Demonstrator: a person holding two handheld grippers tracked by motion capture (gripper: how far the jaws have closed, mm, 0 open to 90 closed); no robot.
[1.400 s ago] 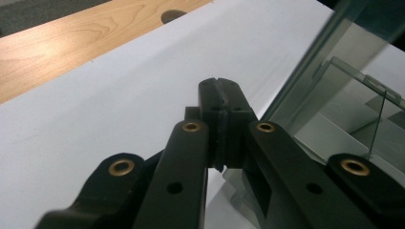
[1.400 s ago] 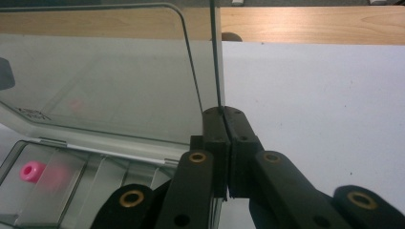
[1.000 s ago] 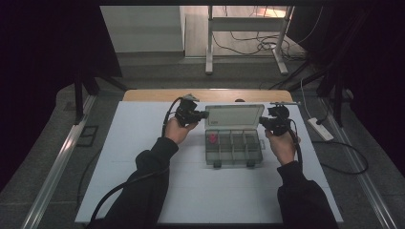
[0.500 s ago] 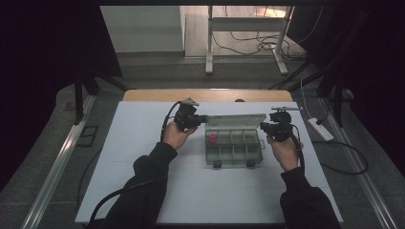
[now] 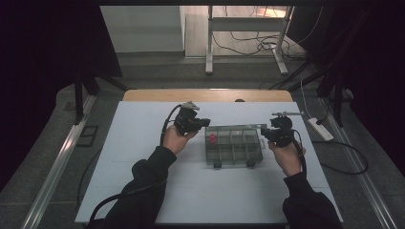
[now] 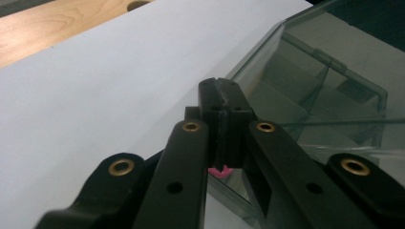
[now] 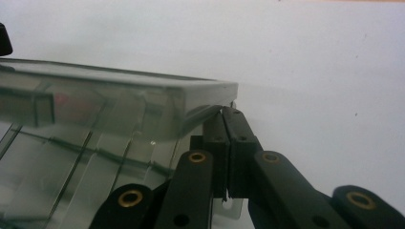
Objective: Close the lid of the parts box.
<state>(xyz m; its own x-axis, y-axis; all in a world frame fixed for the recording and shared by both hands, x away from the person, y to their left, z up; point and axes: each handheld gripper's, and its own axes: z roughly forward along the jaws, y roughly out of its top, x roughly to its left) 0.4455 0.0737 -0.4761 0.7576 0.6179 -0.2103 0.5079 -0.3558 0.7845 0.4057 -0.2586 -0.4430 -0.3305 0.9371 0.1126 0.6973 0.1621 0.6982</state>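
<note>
Two grippers: both work at one clear box (image 5: 234,147) on the white tabletop (image 5: 143,157), one at each far corner of its lid.
Box: a smoky, see-through organiser with divided compartments, lying just right of the tabletop's middle; two dark latches sit on its 6 o'clock edge.
Lid (image 6: 329,67): hinged along the far side and tilted low over the compartments, not yet flat, so it looks to be on its way down.
Left gripper (image 5: 206,122): at the box's 10 o'clock corner, jaws pressed together with nothing between them; in the left gripper view (image 6: 220,88) the closed tips rest at the lid's edge, likely pushing rather than gripping.
Right gripper (image 5: 265,133): at the box's 2 o'clock corner, jaws likewise together and empty; in the right gripper view (image 7: 228,117) the tips sit just under the lid's corner, probably to steady it.
Pink piece (image 5: 212,138): sits in the compartment at the box's 10 o'clock corner, under the lid.
Judgement: closed tips make blunt pushers, and one at each end keeps the lid level.
</note>
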